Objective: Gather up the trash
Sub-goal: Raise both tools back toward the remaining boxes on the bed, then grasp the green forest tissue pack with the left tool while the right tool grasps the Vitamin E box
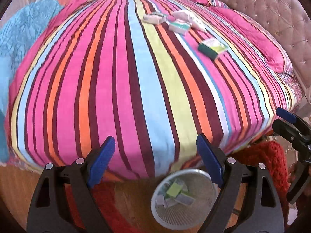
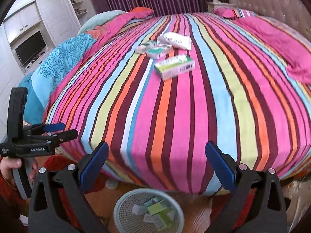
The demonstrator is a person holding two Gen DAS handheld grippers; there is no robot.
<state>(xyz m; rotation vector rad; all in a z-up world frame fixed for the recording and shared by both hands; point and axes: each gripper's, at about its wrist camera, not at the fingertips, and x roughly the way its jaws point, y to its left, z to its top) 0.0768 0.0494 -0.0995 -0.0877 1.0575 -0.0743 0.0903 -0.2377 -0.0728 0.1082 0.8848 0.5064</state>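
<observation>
Several pieces of trash lie on the striped bed: a green box, a teal-and-white box, a small box and a white packet. A mesh waste basket stands on the floor at the bed's foot and holds several small boxes. My left gripper is open and empty above the basket. My right gripper is open and empty, also above the basket.
Pink pillows lie by the tufted headboard. A blue blanket is bunched at the bed's left. A red rug lies on the wooden floor. A TV and white cabinets stand far left.
</observation>
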